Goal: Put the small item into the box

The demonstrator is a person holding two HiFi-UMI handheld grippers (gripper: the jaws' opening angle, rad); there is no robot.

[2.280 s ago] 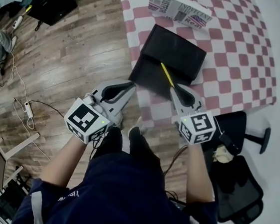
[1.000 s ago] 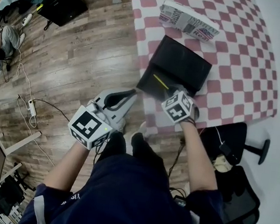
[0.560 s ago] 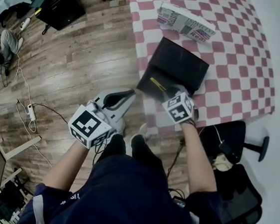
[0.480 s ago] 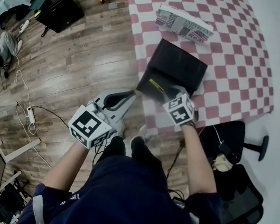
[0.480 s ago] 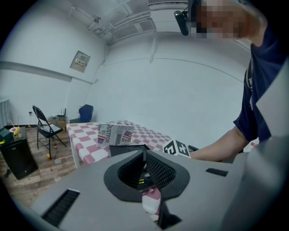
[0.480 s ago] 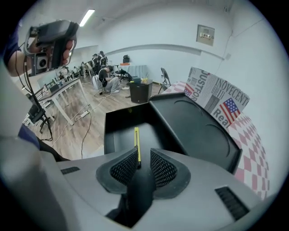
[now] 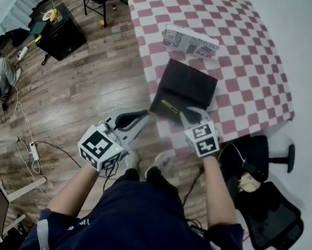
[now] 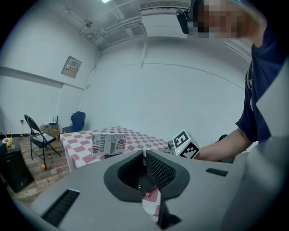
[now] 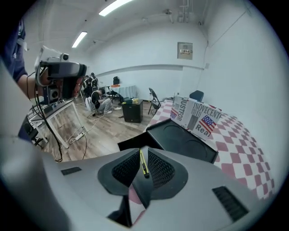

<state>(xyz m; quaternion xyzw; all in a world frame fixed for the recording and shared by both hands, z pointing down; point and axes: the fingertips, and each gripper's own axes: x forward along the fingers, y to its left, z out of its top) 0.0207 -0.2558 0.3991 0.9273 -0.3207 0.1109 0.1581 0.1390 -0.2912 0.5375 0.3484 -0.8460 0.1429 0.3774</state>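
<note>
A black box [image 7: 187, 85] lies open at the near edge of the checkered table [image 7: 252, 65]; in the right gripper view the black box [image 9: 183, 140] sits just ahead of the jaws. My right gripper [image 7: 182, 112] is shut on a slim yellow item [image 7: 169, 106], which points left over the box's low near part. The yellow item [image 9: 143, 164] shows pinched between the right gripper [image 9: 142, 152] jaws. My left gripper [image 7: 145, 114] hangs over the floor, left of the table edge. The left gripper [image 8: 145, 154] is shut with nothing in it.
A newspaper-print carton [image 7: 189, 41] lies beyond the black box. A black office chair [image 7: 265, 201] stands at the right of the person. A dark cabinet [image 7: 57, 37] and cables lie on the wooden floor to the left.
The right gripper has turned and carried the yellow item down and left, so it now lies low over the box's near part. The left gripper has barely moved.
</note>
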